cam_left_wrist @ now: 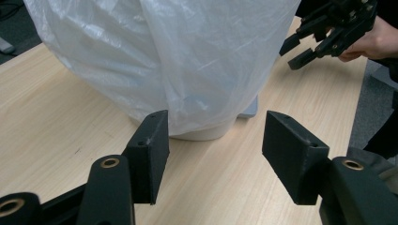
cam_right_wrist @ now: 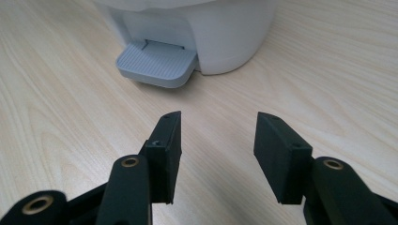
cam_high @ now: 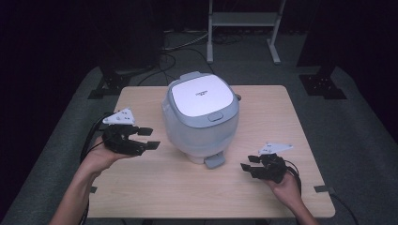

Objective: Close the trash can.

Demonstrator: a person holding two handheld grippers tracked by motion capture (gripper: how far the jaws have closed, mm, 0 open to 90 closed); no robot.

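A white bin [cam_high: 201,119] with a grey lid [cam_high: 202,97] stands in the middle of the wooden table [cam_high: 155,187]. A thin plastic bag [cam_left_wrist: 187,56] hangs down around the bin's sides. A grey pedal [cam_right_wrist: 157,63] sticks out at the bottom front, flat over the table top.

The left gripper [cam_high: 143,138] is just beside the bin on its left, held in a hand [cam_high: 96,159]. Its jaws are apart and nothing is between them. In the left gripper view the bag and the bin's base sit right in front of the jaws, close but not touching.

The right gripper [cam_high: 248,164] is near the bin's lower right, held in the other hand [cam_high: 284,187]. Its jaws are apart too, with only bare table between them. In the right gripper view the pedal lies ahead of the jaws, a bit to the left, with open table in between.

Behind the table there are cables [cam_high: 178,47] on the dark floor and a light metal stand [cam_high: 244,21]. Nothing lies on the table between the grippers and the bin.
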